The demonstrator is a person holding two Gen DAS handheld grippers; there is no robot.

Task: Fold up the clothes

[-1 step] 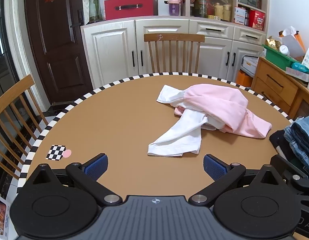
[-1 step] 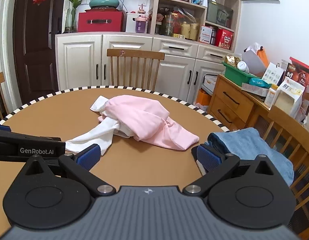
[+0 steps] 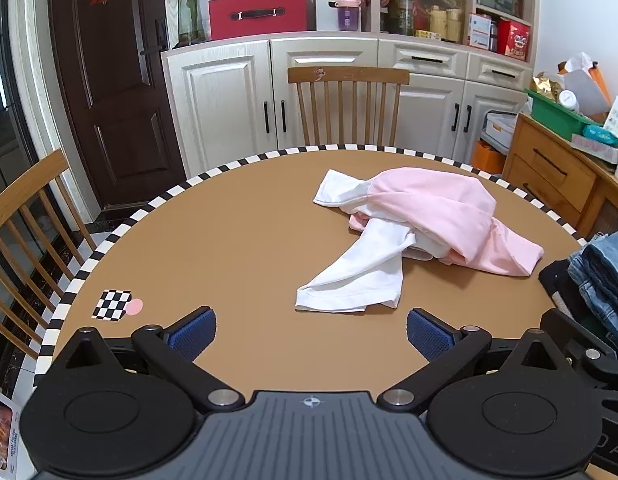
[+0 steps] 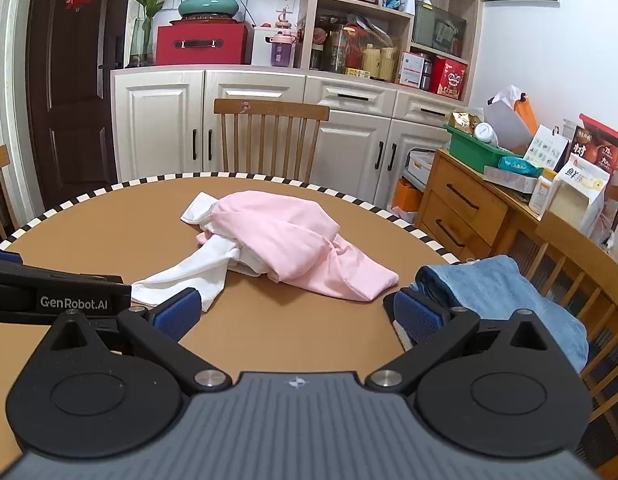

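Note:
A crumpled pink garment (image 3: 441,216) lies on a white garment (image 3: 365,276) right of centre on the round brown table (image 3: 157,204). The white one trails toward me. My left gripper (image 3: 311,332) hovers open over bare tabletop, just short of the white hem, with nothing between its blue pads. In the right wrist view the same pink garment (image 4: 293,248) and white garment (image 4: 189,272) lie ahead. My right gripper (image 4: 297,316) is open and empty in front of them. The left gripper's black body (image 4: 57,292) shows at the left edge.
A stack of blue denim clothes (image 3: 605,276) sits at the table's right edge, with blue cloth (image 4: 501,296) over it. A checkered marker (image 3: 113,305) lies near the left rim. Wooden chairs (image 3: 349,76) ring the table. A wooden dresser (image 4: 469,208) stands to the right.

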